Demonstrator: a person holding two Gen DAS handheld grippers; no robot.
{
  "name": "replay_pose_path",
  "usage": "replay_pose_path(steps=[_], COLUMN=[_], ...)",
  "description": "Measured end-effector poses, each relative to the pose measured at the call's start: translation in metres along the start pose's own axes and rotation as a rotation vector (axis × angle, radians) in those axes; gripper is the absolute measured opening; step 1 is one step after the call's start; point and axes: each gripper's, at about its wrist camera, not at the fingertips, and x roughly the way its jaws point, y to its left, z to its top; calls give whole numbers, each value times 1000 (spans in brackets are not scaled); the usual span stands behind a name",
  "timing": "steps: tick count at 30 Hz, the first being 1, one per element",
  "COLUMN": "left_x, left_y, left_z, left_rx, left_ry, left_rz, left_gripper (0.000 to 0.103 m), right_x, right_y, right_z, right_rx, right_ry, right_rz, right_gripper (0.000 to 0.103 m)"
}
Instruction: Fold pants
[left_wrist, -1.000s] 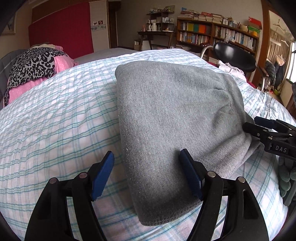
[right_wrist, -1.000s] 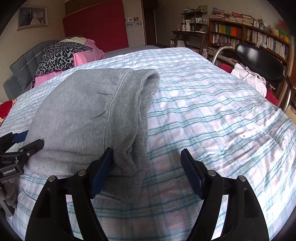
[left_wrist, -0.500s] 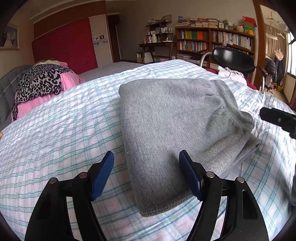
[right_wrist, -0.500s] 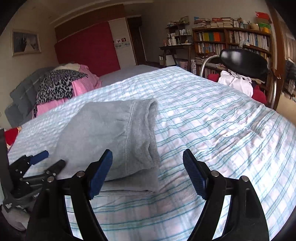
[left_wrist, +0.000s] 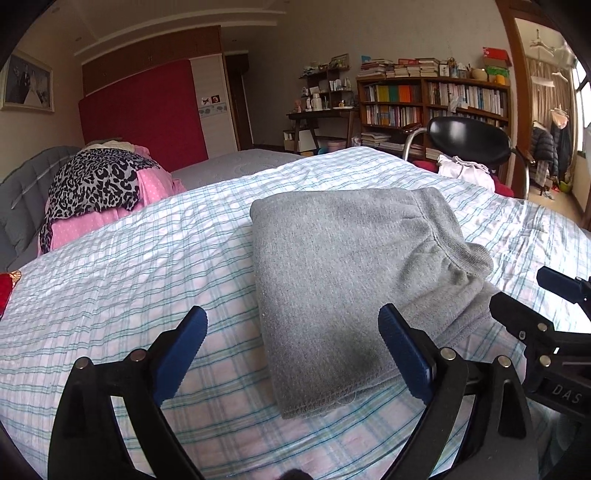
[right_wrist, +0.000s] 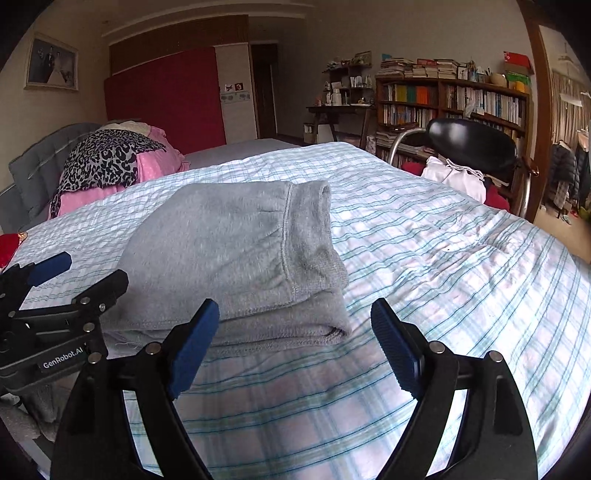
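Note:
The grey pants (left_wrist: 343, 280) lie folded in a thick rectangle on the plaid bedspread (left_wrist: 129, 288); they also show in the right wrist view (right_wrist: 236, 258). My left gripper (left_wrist: 291, 354) is open and empty, above the bed just in front of the pants' near left edge. My right gripper (right_wrist: 295, 343) is open and empty, in front of the pants' near right corner. Each gripper shows in the other's view, the right one at the right (left_wrist: 532, 299), the left one at the left (right_wrist: 74, 273). Neither touches the pants.
A pink and leopard-print pile (left_wrist: 96, 188) lies at the head of the bed. A black chair (left_wrist: 469, 140) with white cloth on it stands beside the bed at the right. Bookshelves (left_wrist: 436, 103) and a desk line the far wall.
Both grippers have pulled back and up from the folded pants, which now lie farther ahead in both views. The pants have not moved.

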Motion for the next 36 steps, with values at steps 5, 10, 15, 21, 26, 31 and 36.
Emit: replay_pose_path(steps=[5,10,15,21,26,31,36], left_x=[-3,-8,-8,-6,-6,-9,-9], left_y=[-2,-6,-4,-2,-2,-3,-5], left_z=[-1,0,1,0,-1,-1,-1], left_rx=[16,29,19,3,11,22,32], left_ry=[-15,-35,-42,-30,-35,-61,-67], left_rz=[25,39,45,42,30,37,39], left_gripper=[95,96,96,96,96,95,93], right_x=[0,-4,1,3,5,5,6], right_y=[2,14,17,14,16,16,15], right_z=[-2,-1,1,0,-2,-3,-3], right_rx=[-9,-69,-89,-72,-87,-89,-74], right_ry=[-13,-41,-39,-34,-31,-31,-29], right_rz=[10,-11,-11,-13,-16,-13,-14], right_gripper=[90,92,92,92,92,92,92])
